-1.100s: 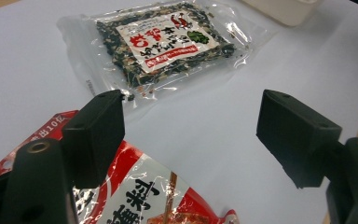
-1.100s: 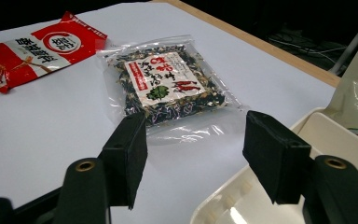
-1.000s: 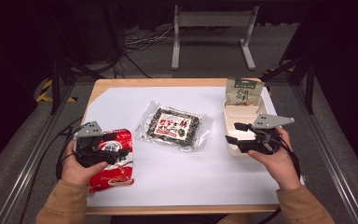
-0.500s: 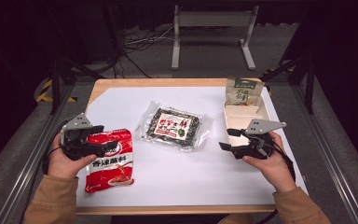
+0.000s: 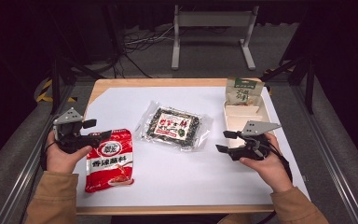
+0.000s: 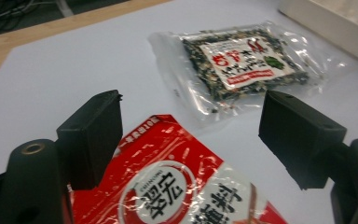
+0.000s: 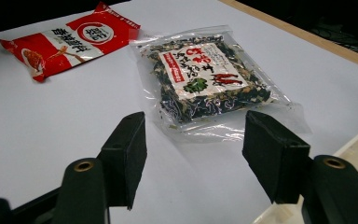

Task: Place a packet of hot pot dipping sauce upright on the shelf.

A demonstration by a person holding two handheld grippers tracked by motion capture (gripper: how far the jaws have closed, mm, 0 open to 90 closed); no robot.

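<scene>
Your right gripper (image 5: 221, 141) stands open, facing the seaweed packet (image 5: 175, 126) for pickup; your left gripper (image 5: 100, 129), open, straddles the red packet (image 5: 108, 160).

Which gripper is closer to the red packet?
The left gripper: its open jaws sit at the red packet's top edge. The right gripper is across the table, beyond the seaweed bag.

A white-topped table (image 5: 121, 100) bears a red packet (image 5: 109, 161); a clear packet (image 5: 175, 126); a white tray (image 5: 240, 122).
</scene>
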